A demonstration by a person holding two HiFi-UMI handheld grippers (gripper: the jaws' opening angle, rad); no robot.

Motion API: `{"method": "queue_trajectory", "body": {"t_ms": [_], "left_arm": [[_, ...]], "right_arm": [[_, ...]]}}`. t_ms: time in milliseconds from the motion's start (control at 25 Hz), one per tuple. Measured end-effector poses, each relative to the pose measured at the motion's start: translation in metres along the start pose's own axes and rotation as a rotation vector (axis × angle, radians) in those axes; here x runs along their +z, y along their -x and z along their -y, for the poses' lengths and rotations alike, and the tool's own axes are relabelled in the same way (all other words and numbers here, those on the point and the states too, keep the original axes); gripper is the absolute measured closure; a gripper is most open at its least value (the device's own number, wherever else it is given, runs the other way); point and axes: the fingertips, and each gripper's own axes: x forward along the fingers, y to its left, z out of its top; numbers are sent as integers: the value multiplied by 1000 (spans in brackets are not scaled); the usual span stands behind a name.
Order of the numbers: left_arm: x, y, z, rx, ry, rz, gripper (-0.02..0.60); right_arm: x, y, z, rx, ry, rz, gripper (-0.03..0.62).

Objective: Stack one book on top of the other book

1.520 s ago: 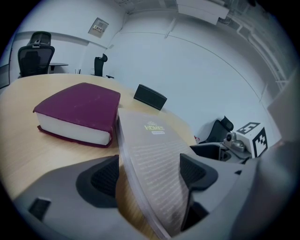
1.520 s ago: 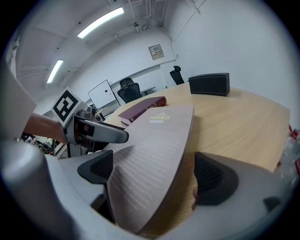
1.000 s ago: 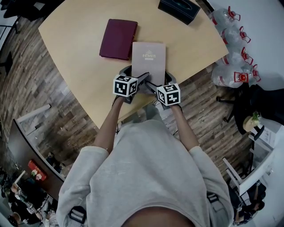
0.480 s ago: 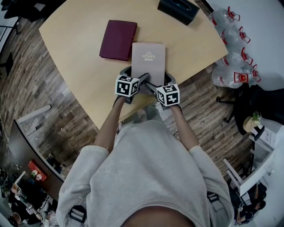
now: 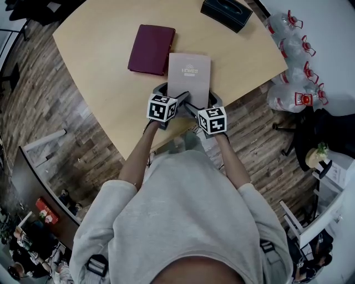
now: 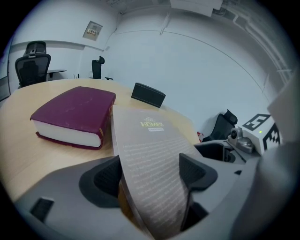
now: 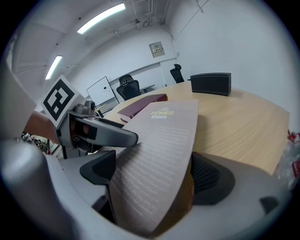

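Between both pairs of fingers (image 6: 105,176): grey book (image 5: 189,75), near end pinched.
Left gripper (image 6: 150,171) and right gripper (image 7: 152,173) each clamped its near short edge; long axis ran straight away from the fingers, title end farthest; maroon book (image 5: 151,41) lay beyond, leftward.

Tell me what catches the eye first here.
A grey-brown book titled HOMES sits at the near edge of the table between the jaws of the left hand-held gripper and the right hand-held gripper, whose jaws have just been closing on it. A thick maroon book lies flat just left of it, and a black tissue box stands at the far edge.
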Motion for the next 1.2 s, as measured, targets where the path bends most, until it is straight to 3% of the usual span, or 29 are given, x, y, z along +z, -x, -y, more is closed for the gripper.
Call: {"method": "queue_trajectory", "body": {"t_ms": [640,1200], "left_arm": [[19,30,21,49,-72,102,224],[73,84,25,107,-114,262,225]], "right_arm": [[18,30,-5,-47,121,105,120],[84,59,-32,-52,263,266,128]]}}
